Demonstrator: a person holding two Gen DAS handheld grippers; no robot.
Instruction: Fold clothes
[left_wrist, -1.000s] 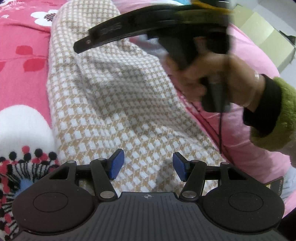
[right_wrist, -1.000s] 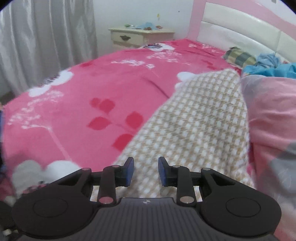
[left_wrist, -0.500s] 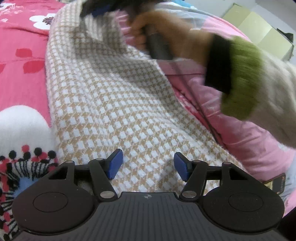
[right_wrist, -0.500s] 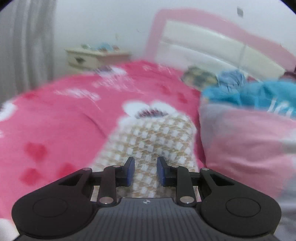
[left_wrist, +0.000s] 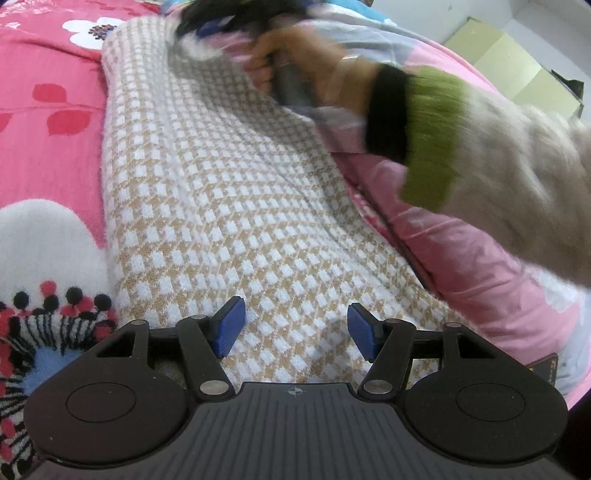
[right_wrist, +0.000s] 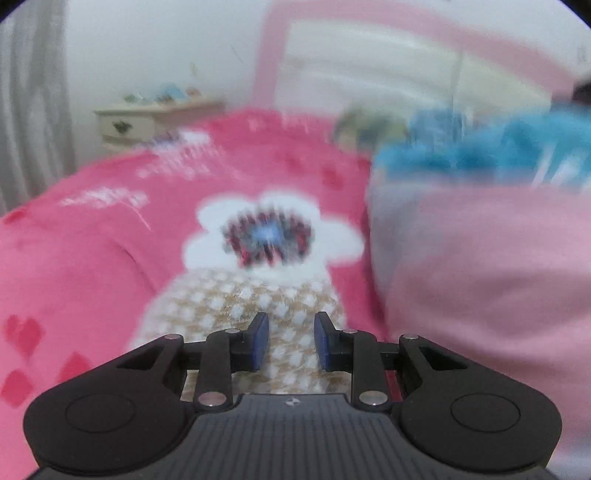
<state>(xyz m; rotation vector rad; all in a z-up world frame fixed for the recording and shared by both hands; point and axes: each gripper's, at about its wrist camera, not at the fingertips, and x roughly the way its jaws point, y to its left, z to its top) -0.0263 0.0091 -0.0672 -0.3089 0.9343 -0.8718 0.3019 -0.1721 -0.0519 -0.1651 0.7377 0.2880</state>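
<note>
The tan-and-white houndstooth knit garment (left_wrist: 236, 206) is lying in a long strip on the pink floral bedspread (left_wrist: 48, 155); my left gripper (left_wrist: 295, 329) is hovering spread above its near end. My right gripper (right_wrist: 290, 341) is poised, narrowly parted, over its blurred rounded end, gripping nothing.

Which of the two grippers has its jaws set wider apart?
The left gripper: its blue pads stand clearly farther apart over the checked knit garment than the right gripper's.
</note>
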